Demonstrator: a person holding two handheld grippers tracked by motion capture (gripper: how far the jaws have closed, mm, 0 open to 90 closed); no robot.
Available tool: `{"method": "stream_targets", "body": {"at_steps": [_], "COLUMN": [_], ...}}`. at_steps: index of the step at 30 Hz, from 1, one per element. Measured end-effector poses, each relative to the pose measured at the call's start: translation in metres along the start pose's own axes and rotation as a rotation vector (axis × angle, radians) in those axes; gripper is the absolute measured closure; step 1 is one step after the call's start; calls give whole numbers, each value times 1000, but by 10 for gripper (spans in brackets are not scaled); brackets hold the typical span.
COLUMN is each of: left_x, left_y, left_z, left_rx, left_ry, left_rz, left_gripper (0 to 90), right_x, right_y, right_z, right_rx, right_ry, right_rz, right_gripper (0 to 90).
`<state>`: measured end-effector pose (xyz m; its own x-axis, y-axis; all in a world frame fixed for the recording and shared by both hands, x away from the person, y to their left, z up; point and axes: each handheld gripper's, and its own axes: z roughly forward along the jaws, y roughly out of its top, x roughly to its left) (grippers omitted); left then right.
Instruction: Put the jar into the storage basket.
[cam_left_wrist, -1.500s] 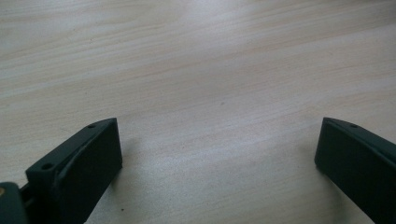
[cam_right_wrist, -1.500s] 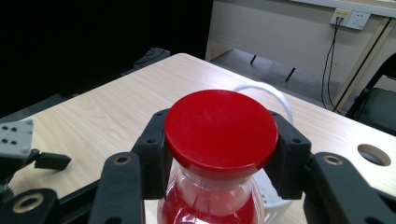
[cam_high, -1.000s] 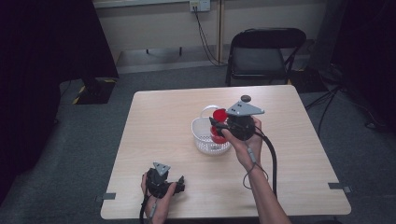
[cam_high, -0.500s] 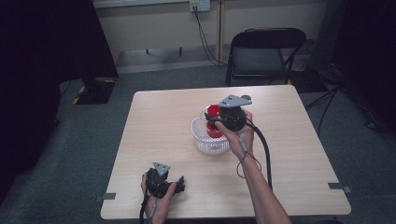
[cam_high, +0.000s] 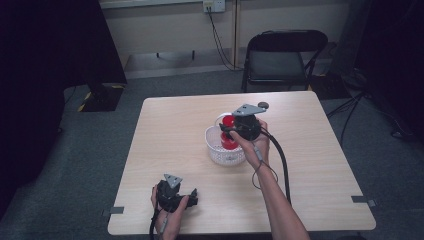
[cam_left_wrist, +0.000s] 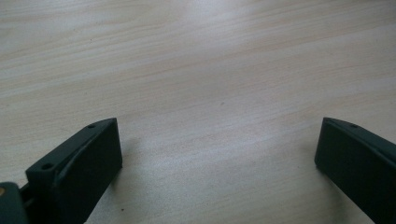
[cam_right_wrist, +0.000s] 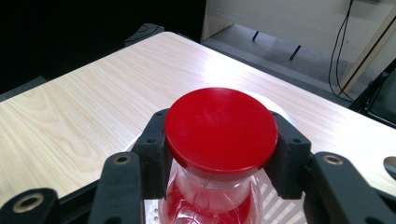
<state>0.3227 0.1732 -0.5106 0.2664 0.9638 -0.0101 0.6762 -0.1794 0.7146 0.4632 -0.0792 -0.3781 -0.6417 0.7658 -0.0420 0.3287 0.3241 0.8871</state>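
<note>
**Red-lidded jar comes down over the basket**

A pale wooden table (cam_high: 320, 165) stands in a dim room, with a black folding chair (cam_high: 280, 60) beyond its far edge. Near the table's middle sits a white perforated basket (cam_high: 217, 150). The right gripper (cam_high: 231, 131) holds a clear jar with a red lid (cam_right_wrist: 219, 128), its jaws closed snugly on either side of the jar just under the lid. A second ago the jar hung above and beyond the basket; now the hand has drawn back and sunk, so the jar sits between the jaws directly over the basket, its lower part apparently inside the rim. Whether it touches the basket floor cannot be told. Judging from this, the placing is nearly done and a release should follow once the jar rests.

The left gripper (cam_high: 187, 199) lies at the near table edge, well apart from the basket, its jaws spread wide with only bare wood between them, unmoved from before.
</note>
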Motion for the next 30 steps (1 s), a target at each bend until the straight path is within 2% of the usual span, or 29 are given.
{"method": "stream_targets", "body": {"at_steps": [10,30], "left_x": [0,0], "left_y": [0,0], "left_z": [0,0], "left_rx": [0,1], "left_ry": [0,0], "left_rz": [-1,0], "left_gripper": [5,5], "right_x": [-1,-3], "right_y": [-17,-39], "right_z": [12,23], "right_rx": [23,55], "right_ry": [18,15], "right_rz": [18,37], "right_gripper": [489,488]}}
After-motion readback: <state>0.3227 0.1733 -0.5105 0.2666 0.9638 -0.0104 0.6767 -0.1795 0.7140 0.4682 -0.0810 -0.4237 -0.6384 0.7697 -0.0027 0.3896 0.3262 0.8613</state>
